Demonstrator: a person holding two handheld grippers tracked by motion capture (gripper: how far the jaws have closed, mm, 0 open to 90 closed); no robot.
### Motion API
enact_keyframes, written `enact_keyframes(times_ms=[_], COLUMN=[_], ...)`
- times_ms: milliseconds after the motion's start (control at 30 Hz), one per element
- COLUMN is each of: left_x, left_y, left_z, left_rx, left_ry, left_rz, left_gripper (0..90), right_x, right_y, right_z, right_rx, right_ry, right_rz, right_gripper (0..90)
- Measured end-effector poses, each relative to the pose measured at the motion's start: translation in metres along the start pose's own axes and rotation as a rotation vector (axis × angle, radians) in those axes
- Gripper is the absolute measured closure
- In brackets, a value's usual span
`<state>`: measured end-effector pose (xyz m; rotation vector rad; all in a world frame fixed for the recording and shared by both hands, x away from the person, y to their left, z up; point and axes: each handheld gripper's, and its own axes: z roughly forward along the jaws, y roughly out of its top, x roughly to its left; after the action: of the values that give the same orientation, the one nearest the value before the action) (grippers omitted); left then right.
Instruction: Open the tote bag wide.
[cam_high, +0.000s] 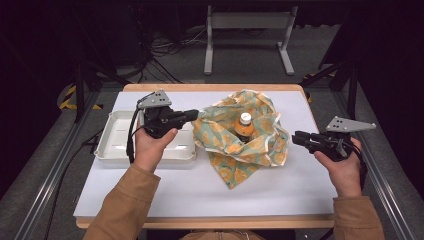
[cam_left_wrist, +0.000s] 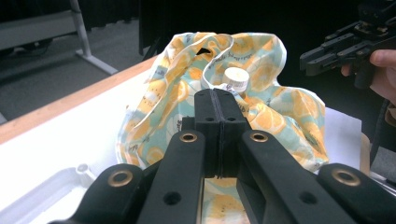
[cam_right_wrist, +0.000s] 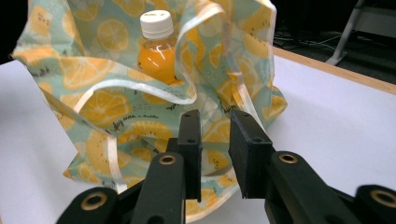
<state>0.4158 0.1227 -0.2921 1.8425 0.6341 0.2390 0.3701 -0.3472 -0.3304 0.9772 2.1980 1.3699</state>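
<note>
A cloth bag (cam_high: 250, 147) printed with orange slices sits crumpled and open in the middle of the white table top. An orange drink bottle (cam_high: 244, 126) with a white cap stands upright inside it. My left gripper (cam_high: 194, 115) is shut with nothing between its jaws, its tip level and just left of the bag's left edge. In the left gripper view the shut jaws point at the bag (cam_left_wrist: 280, 116) and the bottle cap (cam_left_wrist: 236, 79). My right gripper (cam_high: 296, 138) hovers a little to the right of the bag, slightly open and holding nothing. In the right gripper view the bag (cam_right_wrist: 93, 107) and bottle (cam_right_wrist: 159, 51) lie beyond the tips (cam_right_wrist: 215, 126).
A white tray (cam_high: 117, 145) lies at the table's left, under my left hand. The table top (cam_high: 200, 190) is bare in front of the bag and to its right. A grey metal stand (cam_high: 247, 20) and cables are on the floor beyond the far edge.
</note>
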Motion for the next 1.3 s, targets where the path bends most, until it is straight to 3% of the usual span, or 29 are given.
enact_keyframes(times_ms=[133,333,500,567,600,633,667,733,1067,1300], left_x=[-0.001,-0.005,-0.006,-0.006,-0.004,-0.004,-0.003,-0.001,0.010,0.017], left_y=[0.000,0.001,0.002,0.002,0.002,0.001,0.001,-0.001,-0.016,-0.025], left_z=[-0.002,-0.002,-0.002,-0.002,-0.003,-0.004,-0.005,-0.006,-0.002,0.008], left_rx=[-0.003,0.006,0.008,0.007,0.006,0.008,0.008,0.010,0.042,0.074], left_ry=[0.002,0.003,0.003,0.001,0.007,0.008,0.013,0.020,0.042,0.050], left_rz=[0.008,0.025,0.036,0.030,0.030,0.030,0.033,0.022,-0.009,-0.022], left_gripper=[89.3,89.3,89.2,89.2,89.2,89.3,89.3,89.2,89.1,88.9], right_x=[0.001,0.008,0.011,0.010,0.009,0.009,0.008,0.007,-0.015,-0.024], right_y=[0.004,0.015,0.026,0.030,0.033,0.034,0.036,0.038,0.025,0.016], right_z=[0.004,0.022,0.040,0.047,0.051,0.052,0.052,0.050,0.021,0.012], right_rx=[-0.015,-0.055,-0.066,-0.061,-0.038,-0.030,-0.028,-0.041,-0.020,-0.004], right_ry=[0.011,0.050,0.069,0.070,0.068,0.066,0.067,0.067,-0.001,-0.018], right_rz=[0.001,-0.010,-0.019,-0.010,-0.008,-0.012,-0.014,-0.017,0.047,0.068], right_gripper=[71.9,57.4,56.1,61.5,77.0,83.5,88.6,90.0,90.0,90.0])
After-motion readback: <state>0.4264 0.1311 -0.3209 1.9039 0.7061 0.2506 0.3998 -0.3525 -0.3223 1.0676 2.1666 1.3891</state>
